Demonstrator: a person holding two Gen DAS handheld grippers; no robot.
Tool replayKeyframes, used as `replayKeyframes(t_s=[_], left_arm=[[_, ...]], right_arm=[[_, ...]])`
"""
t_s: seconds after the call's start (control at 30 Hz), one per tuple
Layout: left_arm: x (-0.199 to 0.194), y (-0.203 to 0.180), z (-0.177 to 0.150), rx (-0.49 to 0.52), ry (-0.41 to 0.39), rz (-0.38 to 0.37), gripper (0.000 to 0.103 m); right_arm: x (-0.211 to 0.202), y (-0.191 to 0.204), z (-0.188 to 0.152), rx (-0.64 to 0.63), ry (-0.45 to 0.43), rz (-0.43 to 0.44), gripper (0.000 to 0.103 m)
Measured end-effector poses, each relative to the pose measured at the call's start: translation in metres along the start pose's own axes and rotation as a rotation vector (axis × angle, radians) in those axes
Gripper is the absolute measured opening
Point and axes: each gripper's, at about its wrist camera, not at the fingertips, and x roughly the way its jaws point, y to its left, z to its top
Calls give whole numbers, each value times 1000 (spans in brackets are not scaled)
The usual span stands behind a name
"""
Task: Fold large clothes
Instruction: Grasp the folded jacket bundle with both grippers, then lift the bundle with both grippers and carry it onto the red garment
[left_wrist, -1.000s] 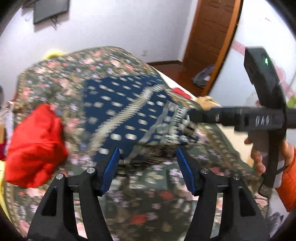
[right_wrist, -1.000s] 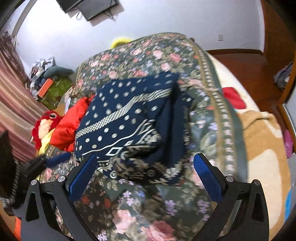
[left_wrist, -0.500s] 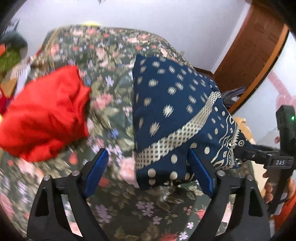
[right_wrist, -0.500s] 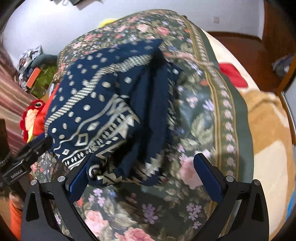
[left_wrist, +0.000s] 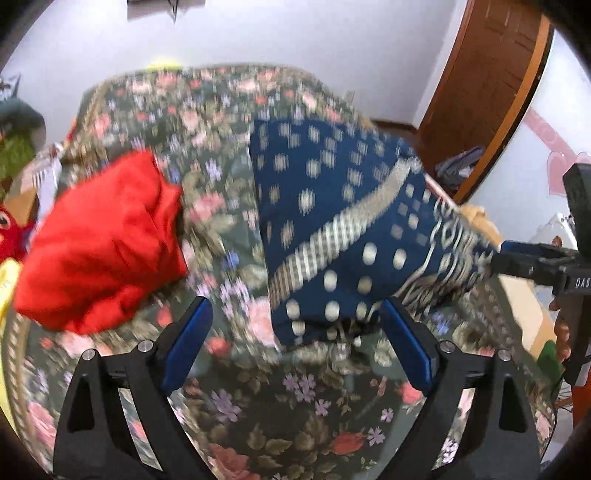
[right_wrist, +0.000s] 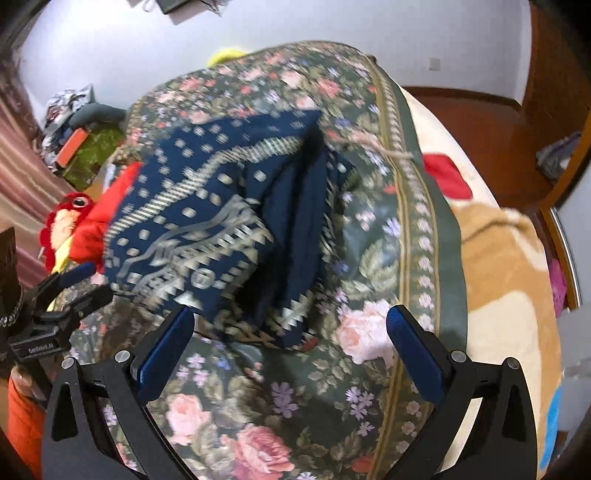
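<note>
The navy patterned garment (left_wrist: 332, 229) lay folded into a thick bundle on the floral bedspread (left_wrist: 258, 406), its white dots and pale woven bands uppermost and its layered edges showing toward the right wrist camera (right_wrist: 229, 229). The left gripper (left_wrist: 295, 343) stood with its blue-padded jaws spread wide, and the near corner of the bundle sat in the gap between them; the pads did not appear to press on the cloth, though motion blur in that view made contact hard to judge. The right gripper (right_wrist: 291, 354) was likewise spread, its jaws framing the near edge of the bundle and a patch of bedspread, with the left pad close to the fabric and the right pad well clear over a pink rose. In the left wrist view the right gripper (left_wrist: 517, 258) also reached in from the right edge, its tip at the far fringed corner of the garment, with part of a hand (left_wrist: 561, 332) behind it. A crumpled red cloth (left_wrist: 107, 243) lay on the bedspread just beside the bundle on its left, and a red plush toy (right_wrist: 70, 225) sat beyond it at the bed's edge. A tan blanket (right_wrist: 509, 295) covered the bed beside the floral spread.
</note>
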Motion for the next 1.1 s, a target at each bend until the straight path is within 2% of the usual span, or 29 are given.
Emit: replayKeyframes(t_s=[0.13, 0.23, 0.3, 0.33, 0.47, 0.6, 0.7, 0.83, 1.03, 1.07, 1.1], left_arm=[[-9, 3, 30, -11, -65, 49, 96], [-5, 11, 50, -50, -73, 38, 96], [4, 18, 63, -91, -54, -4, 96], [13, 23, 69, -130, -30, -55, 97], [47, 40, 76, -267, 79, -177, 97], [84, 50, 69, -351, 192, -286, 97], [103, 54, 59, -406, 231, -386, 99], [126, 62, 49, -517, 267, -512, 103], [132, 54, 54, -527, 272, -507, 103], [132, 53, 55, -533, 277, -509, 103], [132, 52, 55, -542, 279, -509, 103]], right_arm=[[-4, 17, 17, -47, -28, 29, 103], [-1, 27, 32, -58, -57, 48, 103], [7, 29, 40, -62, -60, 71, 103], [13, 30, 43, -65, -56, 74, 103], [39, 26, 51, -51, -17, 52, 103], [67, -2, 52, 58, 46, 77, 103], [87, -36, 45, 196, 93, 157, 103], [110, -61, 35, 349, 165, 352, 103], [113, -53, 39, 334, 129, 379, 101], [113, -51, 40, 341, 130, 392, 97], [114, -48, 42, 348, 139, 423, 88]])
